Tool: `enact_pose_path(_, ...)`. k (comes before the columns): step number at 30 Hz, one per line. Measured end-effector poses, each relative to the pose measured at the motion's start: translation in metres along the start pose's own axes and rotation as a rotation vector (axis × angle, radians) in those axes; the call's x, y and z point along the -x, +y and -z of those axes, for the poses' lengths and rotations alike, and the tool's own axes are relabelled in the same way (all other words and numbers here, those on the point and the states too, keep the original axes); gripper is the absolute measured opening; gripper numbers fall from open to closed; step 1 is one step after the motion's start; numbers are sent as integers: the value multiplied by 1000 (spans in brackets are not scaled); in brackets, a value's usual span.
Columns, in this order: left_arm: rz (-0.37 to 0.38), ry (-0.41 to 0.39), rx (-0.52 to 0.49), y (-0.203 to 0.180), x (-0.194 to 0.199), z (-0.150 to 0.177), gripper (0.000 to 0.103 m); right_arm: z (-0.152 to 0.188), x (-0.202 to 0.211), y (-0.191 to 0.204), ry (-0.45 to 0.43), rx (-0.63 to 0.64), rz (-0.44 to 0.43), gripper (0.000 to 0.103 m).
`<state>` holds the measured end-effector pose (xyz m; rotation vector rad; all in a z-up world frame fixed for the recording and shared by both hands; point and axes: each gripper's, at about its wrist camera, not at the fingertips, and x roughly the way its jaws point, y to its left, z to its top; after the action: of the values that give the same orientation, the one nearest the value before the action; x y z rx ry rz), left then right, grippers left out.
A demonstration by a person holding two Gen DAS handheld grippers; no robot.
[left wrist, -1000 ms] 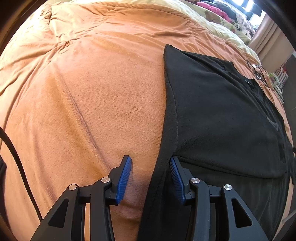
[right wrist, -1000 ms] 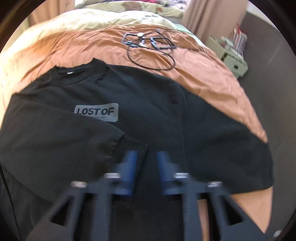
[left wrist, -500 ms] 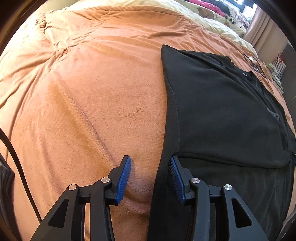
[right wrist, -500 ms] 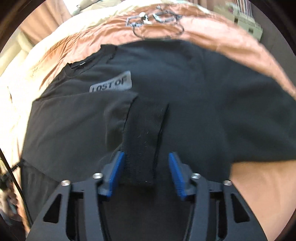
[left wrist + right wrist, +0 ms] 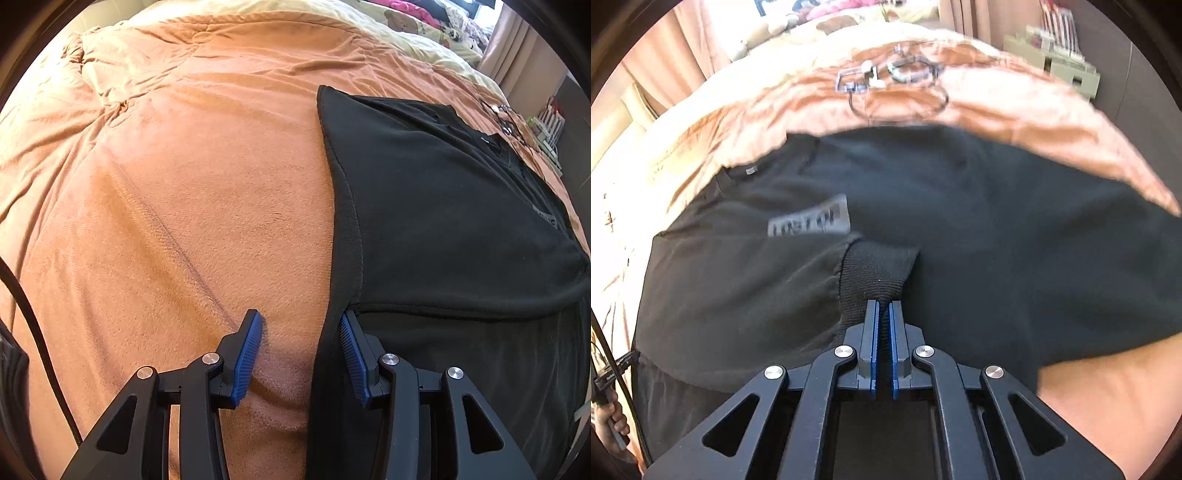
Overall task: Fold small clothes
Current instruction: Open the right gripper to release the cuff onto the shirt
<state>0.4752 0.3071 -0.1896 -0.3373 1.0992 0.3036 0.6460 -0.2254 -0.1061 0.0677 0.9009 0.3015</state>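
Only writing I can find is the grey patch [image 5: 809, 221] on the chest of the black sweatshirt [image 5: 960, 221], up and left of my right tongs [image 5: 883, 314]. It's too blurred to read properly here, looks like it starts with "LOST" but I can't tell for sure. There's also a small tag at the collar [image 5: 750, 170], unreadable.

My right tongs are pinched nearly together on the ribbed cuff [image 5: 879, 273] of a sleeve, with just a thin strip of fabric between the blue pads [image 5: 874, 343]. The cuff sits right at the tips, over the sweatshirt's middle.

My left tongs [image 5: 301, 332] are spread wide and gripping nothing. The left pad [image 5: 249, 354] is over the orange blanket [image 5: 166, 203], the right pad [image 5: 351, 354] sits at the sweatshirt's [image 5: 461, 221] hem edge, so that edge runs up between them. Can't tell if either pad is actually touching.

The sweatshirt lies flat on the bed, mostly to the right of my left tongs. Far ahead of my right tongs there's a tangle of cable [image 5: 894, 85] on the blanket [image 5: 1015, 107].
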Motion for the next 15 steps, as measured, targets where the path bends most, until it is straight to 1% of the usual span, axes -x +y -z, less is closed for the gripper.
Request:
enact_pose_path(2, 3, 0, 0, 0, -1, 0, 47, 0, -3, 3, -5, 1, 16, 1)
enact_pose_path(3, 2, -1, -3, 0, -2, 0, 47, 2, -11, 3, 13, 1, 26, 1)
enact_pose_path(6, -7, -3, -15, -2, -1, 1, 47, 18, -40, -1, 115, -7, 49, 2)
enact_pose_path(8, -11, -1, -25, -4, 1, 3, 47, 20, -42, -5, 119, -30, 28, 5)
enact_pose_path(10, -11, 1, -43, -5, 3, 4, 47, 21, -34, -11, 109, -51, 8, 10)
enact_pose_path(11, -8, 1, -51, -6, 4, 5, 47, 21, -26, -15, 97, -52, 5, 14)
enact_pose_path(12, 1, -1, -56, -5, 7, 6, 47, 20, -17, -19, 76, -52, 2, 31)
enact_pose_path(13, 9, -3, -56, -5, 9, 6, 47, 16, -4, -26, 49, -60, -6, 54)
enact_pose_path(14, 17, -6, -55, -5, 10, 6, 47, 15, 6, -31, 30, -70, -13, 61)
enact_pose_path(15, 31, -12, -52, -4, 14, 7, 47, 14, 15, -37, 13, -87, -30, 63)
